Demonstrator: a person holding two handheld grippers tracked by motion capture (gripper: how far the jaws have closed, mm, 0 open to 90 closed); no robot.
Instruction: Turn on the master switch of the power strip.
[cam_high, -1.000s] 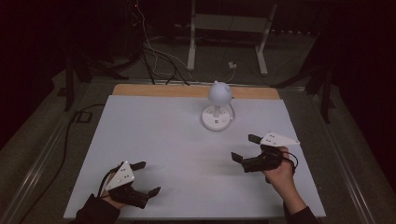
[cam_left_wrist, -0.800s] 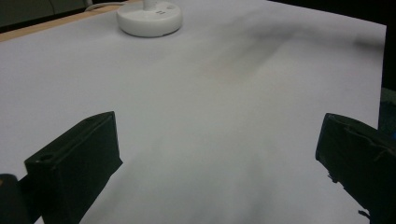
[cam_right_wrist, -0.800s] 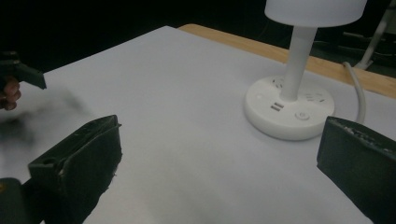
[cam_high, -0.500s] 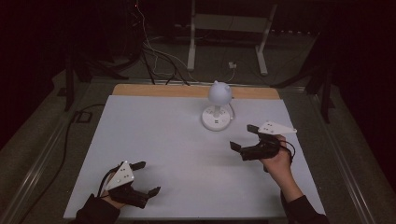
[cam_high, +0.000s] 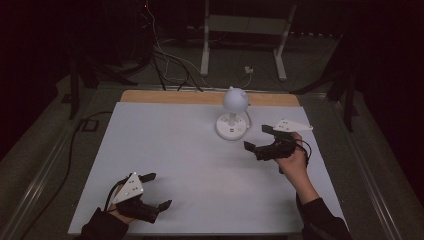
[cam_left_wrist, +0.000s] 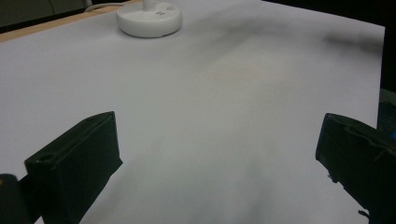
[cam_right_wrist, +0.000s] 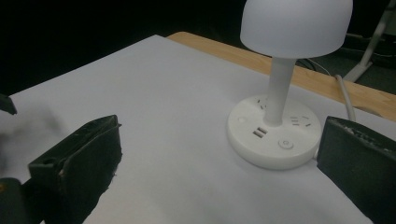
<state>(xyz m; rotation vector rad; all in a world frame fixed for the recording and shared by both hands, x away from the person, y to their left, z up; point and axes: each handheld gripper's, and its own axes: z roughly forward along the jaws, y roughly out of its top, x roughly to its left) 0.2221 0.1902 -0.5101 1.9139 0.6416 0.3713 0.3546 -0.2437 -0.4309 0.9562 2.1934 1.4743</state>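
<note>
Lamp (cam_high: 234, 111) stood at the desk's (cam_high: 165, 150) far edge with the wide, empty right claw (cam_high: 261, 138) just beside its base; the power button (cam_right_wrist: 285, 143) was best pressed squarely, left claw (cam_high: 156, 191) idle, spread wide.

Your lamp (cam_right_wrist: 285, 88) in smooth white plastic with a faint sheen, its dome matt, your right tool (cam_high: 261, 137) with jaws of matt black, slightly rough plastic, the tabletop (cam_high: 170, 145) matt white and smooth, a bare wood strip (cam_high: 190, 97) along its far edge
</note>
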